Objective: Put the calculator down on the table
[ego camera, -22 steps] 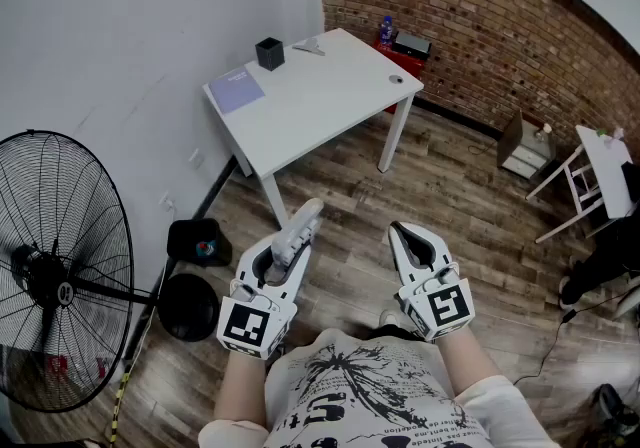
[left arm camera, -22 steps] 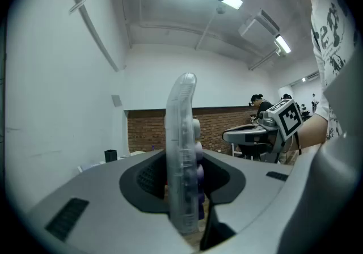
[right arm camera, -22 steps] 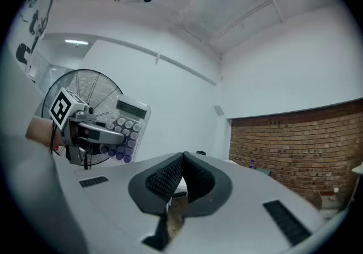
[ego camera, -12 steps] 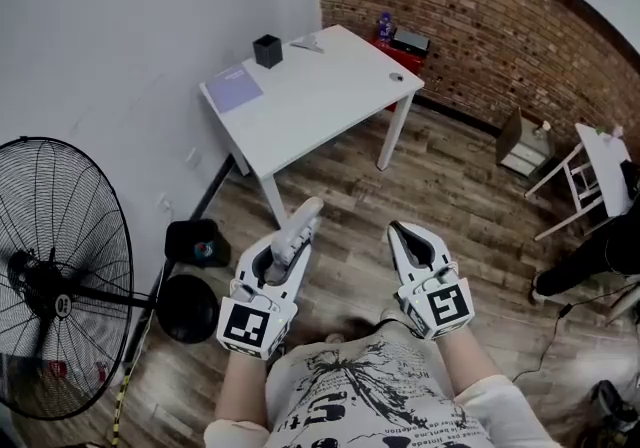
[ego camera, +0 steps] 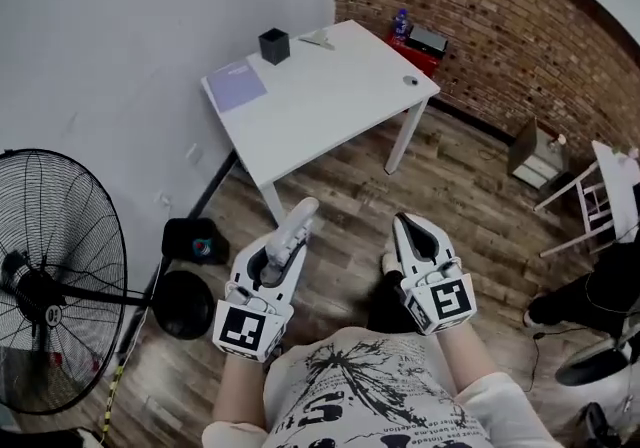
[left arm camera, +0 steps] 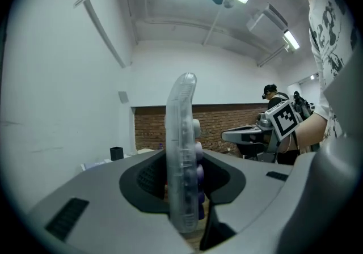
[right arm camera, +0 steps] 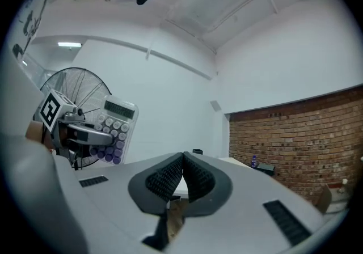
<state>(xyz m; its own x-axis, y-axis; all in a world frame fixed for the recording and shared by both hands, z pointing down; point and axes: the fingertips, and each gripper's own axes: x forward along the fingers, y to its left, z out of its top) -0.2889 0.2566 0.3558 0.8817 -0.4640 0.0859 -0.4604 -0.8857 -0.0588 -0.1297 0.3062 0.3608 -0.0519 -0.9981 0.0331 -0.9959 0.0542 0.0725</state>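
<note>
Calculator in transit: I hold the calculator (ego camera: pixel 302 216) edge-on in my left tool (ego camera: pixel 283 258), the pads clenched on its lower end while most of its clear casing sticks out past the tips, above the wood floor and well apart from the white surface (ego camera: pixel 330 96) ahead by the wall. My right tool (ego camera: pixel 412 236) rides alongside with its jaws pressed together on nothing. From the right gripper view the calculator's face shows a display and rows of pale and purple keys. I judge it light and rigid, a smooth plastic shell that could slide in the pads or twist about so short a grip, and a hard knock might crack it. A steadier hold would be across the two long edges near the middle, clear of the keys. A black cup (ego camera: pixel 273 44) and a purple notebook (ego camera: pixel 236 85) sit at the surface's far side, leaving bare room to lay it flat.
</note>
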